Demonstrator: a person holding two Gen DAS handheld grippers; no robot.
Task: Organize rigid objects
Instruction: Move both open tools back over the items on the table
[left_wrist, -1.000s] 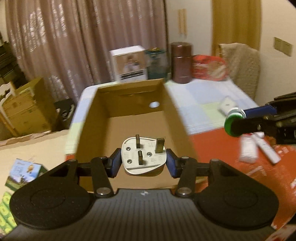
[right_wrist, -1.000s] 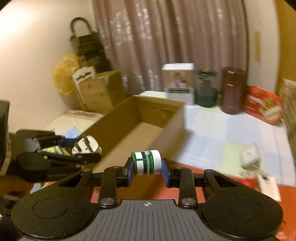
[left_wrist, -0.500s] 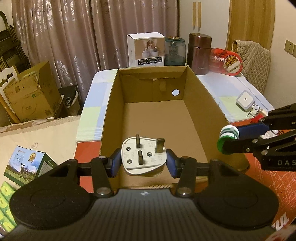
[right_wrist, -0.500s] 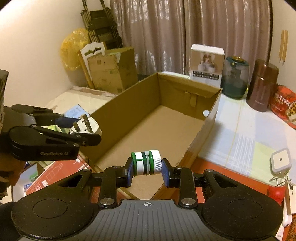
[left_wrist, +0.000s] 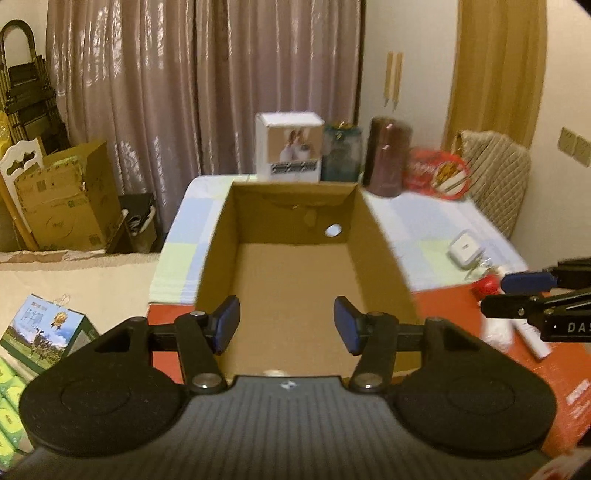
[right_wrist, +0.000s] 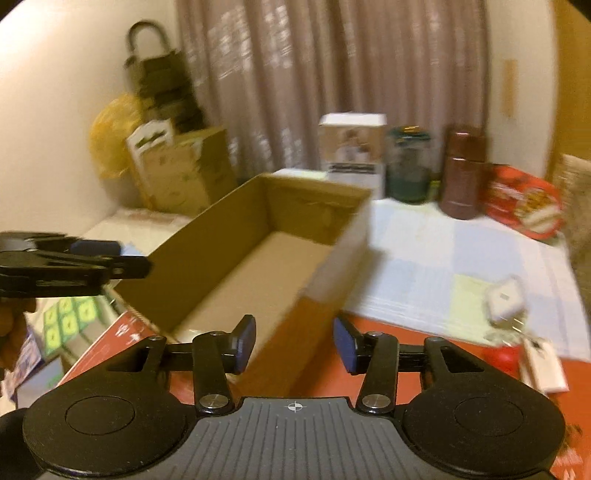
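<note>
Both jaws are opening with nothing between them: the left hand-held gripper and right hand-held gripper face the cardboard box. A white adapter and keys wait at three o'clock on the counter, apparently unsorted.

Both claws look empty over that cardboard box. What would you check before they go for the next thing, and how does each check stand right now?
1. Left gripper empty: ok, jaws opening, nothing between them.
2. Right gripper empty: ok, jaws opening, nothing between them.
3. Dropped items landed inside the cardboard box: cannot tell, the near part of its floor is hidden behind the gripper bodies.
4. Box upright with its top open: ok.
5. More things left to sort: ok, a white square adapter and a small red object lie on the table to the right of the box.
6. Pictures sharp enough to aim: not ok, both views are blurred.
</note>
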